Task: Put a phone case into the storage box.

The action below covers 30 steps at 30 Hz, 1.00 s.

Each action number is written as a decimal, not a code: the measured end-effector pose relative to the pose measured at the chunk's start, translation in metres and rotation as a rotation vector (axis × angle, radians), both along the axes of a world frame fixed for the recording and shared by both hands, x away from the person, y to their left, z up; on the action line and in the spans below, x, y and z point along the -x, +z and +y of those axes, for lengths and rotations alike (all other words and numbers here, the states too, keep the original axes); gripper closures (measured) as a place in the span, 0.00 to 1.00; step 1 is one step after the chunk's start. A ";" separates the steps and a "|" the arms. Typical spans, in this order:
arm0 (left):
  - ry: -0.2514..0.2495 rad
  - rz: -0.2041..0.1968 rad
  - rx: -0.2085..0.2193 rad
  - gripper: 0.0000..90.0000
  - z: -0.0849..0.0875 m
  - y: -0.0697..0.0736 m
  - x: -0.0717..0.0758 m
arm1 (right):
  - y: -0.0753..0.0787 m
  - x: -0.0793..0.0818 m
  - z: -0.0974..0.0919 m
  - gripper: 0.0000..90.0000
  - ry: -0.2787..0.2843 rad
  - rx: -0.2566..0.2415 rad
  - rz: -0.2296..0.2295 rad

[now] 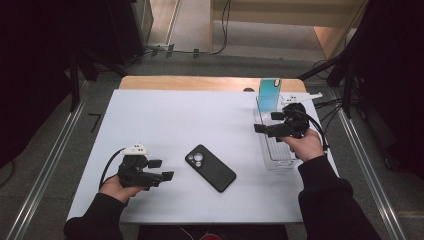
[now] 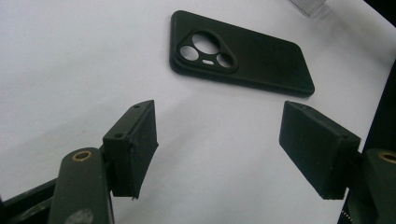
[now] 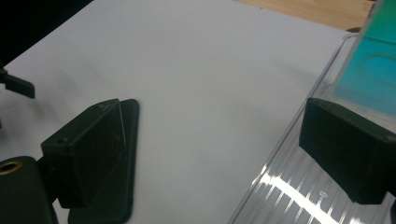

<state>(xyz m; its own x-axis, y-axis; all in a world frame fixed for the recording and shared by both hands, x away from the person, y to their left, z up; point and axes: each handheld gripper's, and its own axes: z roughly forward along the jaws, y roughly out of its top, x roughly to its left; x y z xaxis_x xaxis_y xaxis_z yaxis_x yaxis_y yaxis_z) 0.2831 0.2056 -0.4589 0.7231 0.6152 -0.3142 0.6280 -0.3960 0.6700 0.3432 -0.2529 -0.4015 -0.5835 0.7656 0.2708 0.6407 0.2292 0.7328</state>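
With both grippers spread and pinching nothing, the left gripper (image 1: 167, 169) should be nearing the matte black rectangular phone case (image 1: 210, 167) squarely, while the right gripper (image 1: 267, 122) is hovering beside the clear ribbed plastic rack (image 1: 274, 150)

Set on a wooden table (image 1: 200, 83) whose bare edge shows along the far side, a white board (image 1: 200, 125) under even light. Grey floor (image 1: 240, 62) all around, crossed by metal rails (image 1: 47, 167) on both sides and black cables (image 1: 220, 35) at the back. Beyond, pale wooden furniture (image 1: 280, 12), with dark stands (image 1: 75, 80) in deep shadow at left and right.
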 end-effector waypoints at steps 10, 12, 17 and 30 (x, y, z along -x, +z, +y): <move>-0.005 -0.001 0.004 0.31 0.000 0.001 0.000 | -0.007 0.027 0.000 0.07 0.075 -0.020 0.018; -0.004 0.000 0.002 0.31 0.000 0.001 0.000 | -0.009 0.032 0.000 0.14 0.078 -0.017 0.019; -0.004 -0.003 0.004 0.31 0.000 0.002 0.001 | -0.015 0.044 0.001 0.14 0.112 -0.026 0.025; -0.010 -0.009 0.007 0.31 0.000 0.004 0.003 | -0.025 0.075 -0.002 0.24 0.190 -0.037 -0.002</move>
